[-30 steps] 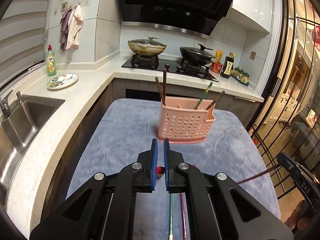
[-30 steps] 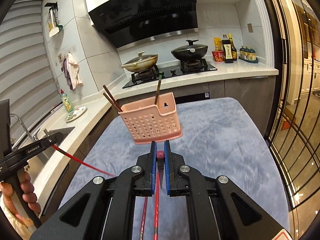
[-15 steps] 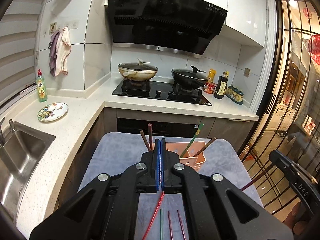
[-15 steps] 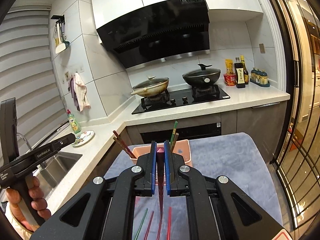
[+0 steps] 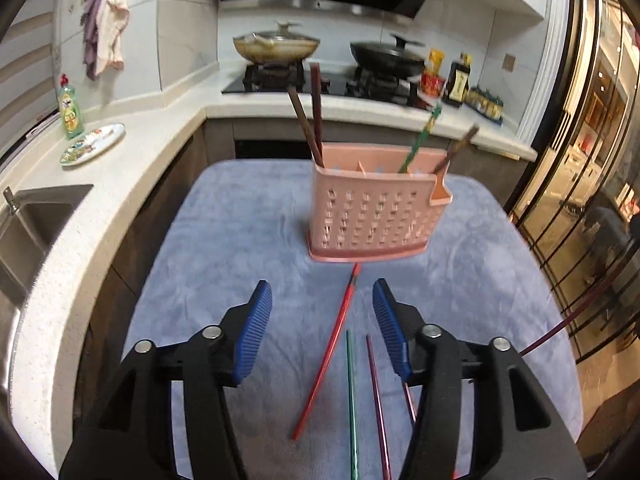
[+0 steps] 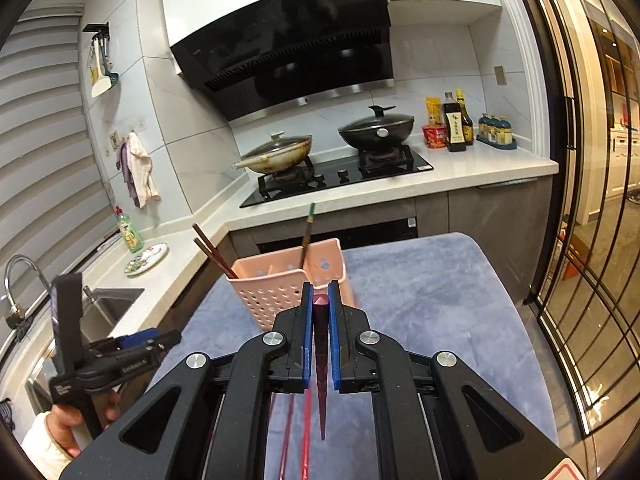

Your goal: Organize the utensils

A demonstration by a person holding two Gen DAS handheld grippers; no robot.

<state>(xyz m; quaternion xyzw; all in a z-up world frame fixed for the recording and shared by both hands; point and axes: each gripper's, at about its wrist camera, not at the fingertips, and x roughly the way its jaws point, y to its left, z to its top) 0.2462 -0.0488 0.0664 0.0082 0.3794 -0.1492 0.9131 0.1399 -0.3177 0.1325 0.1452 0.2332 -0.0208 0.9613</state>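
We hold the left gripper (image 5: 322,322) low in the frame with its jaws opening; a red chopstick (image 5: 330,346) lies on the blue cloth (image 5: 224,248) between them, untouched by the pads. A green chopstick (image 5: 351,396) and a purple chopstick (image 5: 377,400) lie beside it. The pink utensil basket (image 5: 372,204) stands at centre, directly beyond the red chopstick (four sticks already lean inside). Our right gripper (image 6: 320,334) is clamped on a maroon chopstick (image 6: 321,368), its view of the basket partly blocked by its own fingers (image 6: 306,332).
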